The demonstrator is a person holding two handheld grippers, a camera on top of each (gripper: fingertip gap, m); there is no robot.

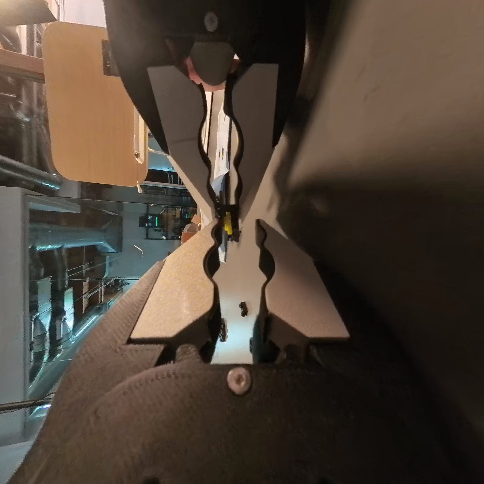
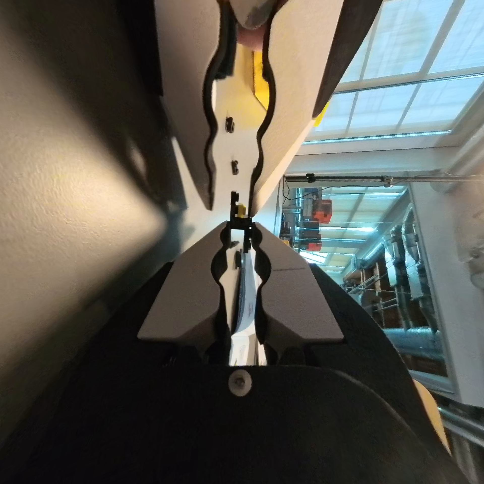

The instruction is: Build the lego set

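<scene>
A small black and yellow lego assembly (image 2: 238,209) is held in the air between the two grippers, which face each other tip to tip. My right gripper (image 2: 240,226) is shut on its black end. My left gripper (image 1: 235,225) is open, its fingers on either side of the assembly's (image 1: 228,222) yellow end; one finger is close to it or touching. In the left wrist view the right gripper (image 1: 227,209) comes in from the top. In the right wrist view the left gripper (image 2: 230,208) comes in from the top.
The white table (image 1: 235,282) lies behind the grippers. Loose small black pieces lie on it (image 1: 243,309) (image 2: 230,124) (image 2: 235,167). An instruction booklet (image 2: 246,296) and a yellow box (image 2: 259,86) lie there too. A wooden chair back (image 1: 91,104) stands beyond.
</scene>
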